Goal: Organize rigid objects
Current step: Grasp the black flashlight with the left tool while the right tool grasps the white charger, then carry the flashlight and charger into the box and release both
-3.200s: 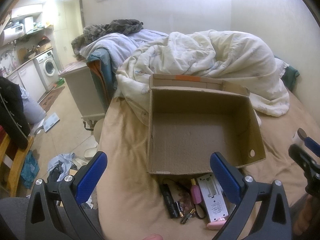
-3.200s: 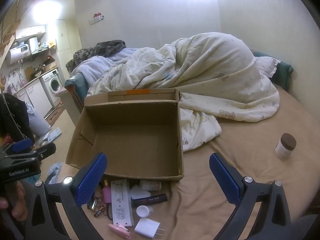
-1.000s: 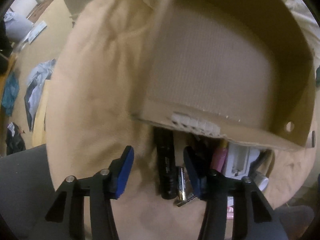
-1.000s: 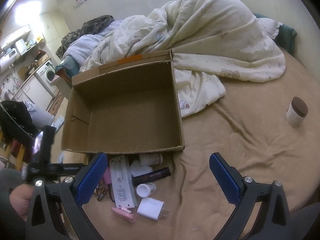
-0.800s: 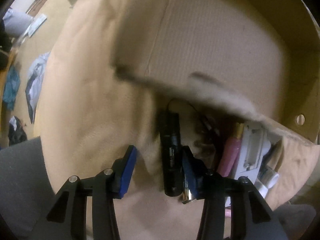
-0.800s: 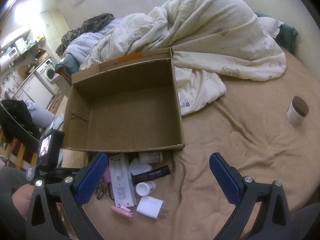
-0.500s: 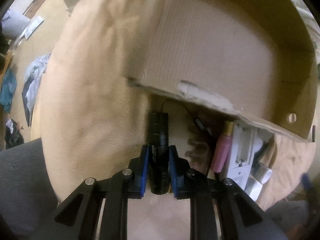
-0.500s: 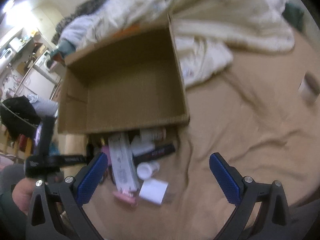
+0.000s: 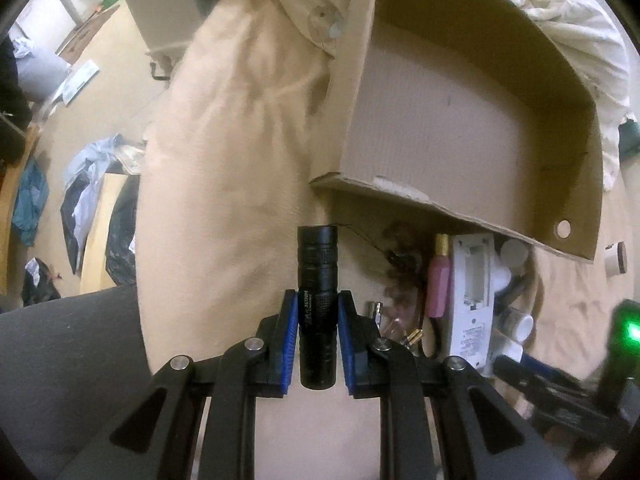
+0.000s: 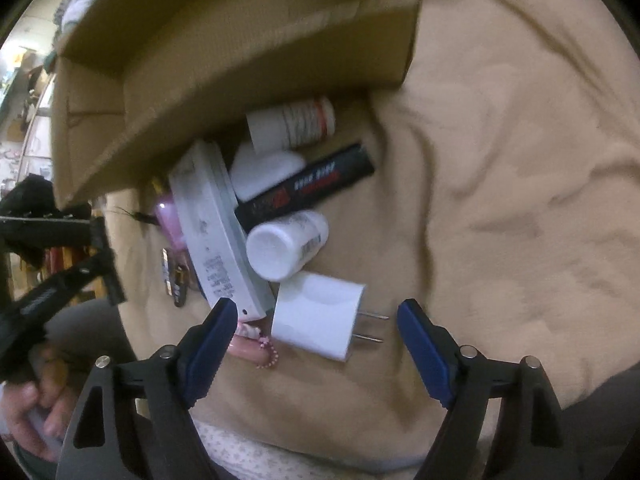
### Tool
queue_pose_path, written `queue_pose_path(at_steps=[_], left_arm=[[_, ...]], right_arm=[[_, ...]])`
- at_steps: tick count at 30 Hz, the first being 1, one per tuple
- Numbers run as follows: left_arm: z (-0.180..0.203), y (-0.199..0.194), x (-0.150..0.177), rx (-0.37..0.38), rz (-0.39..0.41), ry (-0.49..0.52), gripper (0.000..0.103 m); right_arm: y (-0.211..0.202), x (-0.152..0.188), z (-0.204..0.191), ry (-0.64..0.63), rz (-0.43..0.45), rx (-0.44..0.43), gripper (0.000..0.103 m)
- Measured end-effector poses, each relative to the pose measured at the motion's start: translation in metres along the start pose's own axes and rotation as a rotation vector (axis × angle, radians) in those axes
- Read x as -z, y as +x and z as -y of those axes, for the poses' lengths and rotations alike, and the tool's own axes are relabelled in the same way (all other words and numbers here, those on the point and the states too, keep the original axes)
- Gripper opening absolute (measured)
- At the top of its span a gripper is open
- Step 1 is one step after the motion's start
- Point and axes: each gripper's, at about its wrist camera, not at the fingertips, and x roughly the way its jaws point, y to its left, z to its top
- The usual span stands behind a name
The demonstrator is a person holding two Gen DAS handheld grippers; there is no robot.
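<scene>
My left gripper (image 9: 318,300) is shut on a black flashlight (image 9: 317,276), held just in front of the open cardboard box (image 9: 460,112) on the tan bedsheet. My right gripper (image 10: 316,312) is open, its jaws on either side of a white plug charger (image 10: 316,320). Beside the charger lie a white pill bottle (image 10: 286,246), a white power strip (image 10: 216,236), a black tube (image 10: 308,188), a second white bottle (image 10: 294,122) and a pink item (image 10: 248,346). The power strip (image 9: 474,292) and a pink tube (image 9: 438,284) also show in the left wrist view.
The box's front wall (image 10: 248,80) stands right behind the pile of items. Batteries (image 10: 174,276) lie left of the power strip. A small jar (image 9: 614,258) sits far right on the sheet. The bed's left edge drops to a cluttered floor (image 9: 92,184). A duvet (image 9: 560,12) lies behind the box.
My left gripper has closed on the black flashlight and raised it slightly. My right gripper has dropped low over the pile and now straddles the white charger.
</scene>
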Motion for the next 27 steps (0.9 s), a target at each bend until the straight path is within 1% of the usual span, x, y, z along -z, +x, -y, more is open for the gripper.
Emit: queue_pose_path(at_steps=[1, 2, 4, 5, 9, 14, 16, 18, 20, 23, 27], left_arm=[[-0.004, -0.001, -0.002, -0.003, 0.006, -0.001, 0.017], [-0.007, -0.005, -0.001, -0.005, 0.014, -0.003, 0.017], [-0.007, -0.009, 0.0, -0.008, 0.036, -0.006, 0.017], [-0.013, -0.01, -0.001, -0.011, 0.047, -0.01, 0.017], [-0.017, -0.028, 0.004, -0.019, 0.095, -0.013, 0.017], [-0.018, -0.063, 0.012, -0.012, 0.189, 0.009, 0.017], [-0.015, -0.077, 0.015, -0.007, 0.213, 0.024, 0.017], [-0.013, -0.089, 0.017, 0.002, 0.234, 0.036, 0.017], [-0.009, -0.102, 0.018, 0.008, 0.26, 0.049, 0.017], [-0.001, -0.121, 0.015, 0.021, 0.306, 0.062, 0.017], [0.013, -0.153, 0.008, 0.027, 0.4, 0.086, 0.017]], right_arm=[[0.004, 0.003, -0.002, -0.008, 0.0, 0.017, 0.083], [0.006, 0.004, -0.004, -0.017, 0.005, 0.033, 0.078], [0.005, 0.006, -0.006, -0.028, 0.025, 0.056, 0.064], [0.004, 0.007, -0.006, -0.03, 0.035, 0.055, 0.064], [-0.007, 0.014, -0.008, -0.043, 0.055, 0.046, 0.063], [-0.027, 0.026, -0.011, -0.064, 0.113, 0.008, 0.063], [-0.038, 0.032, -0.015, -0.084, 0.149, -0.003, 0.063], [-0.05, 0.033, -0.024, -0.12, 0.2, 0.015, 0.063], [-0.064, 0.036, -0.031, -0.144, 0.249, -0.005, 0.063], [-0.084, 0.029, -0.036, -0.168, 0.309, -0.027, 0.063], [-0.114, 0.018, -0.037, -0.192, 0.357, -0.061, 0.063]])
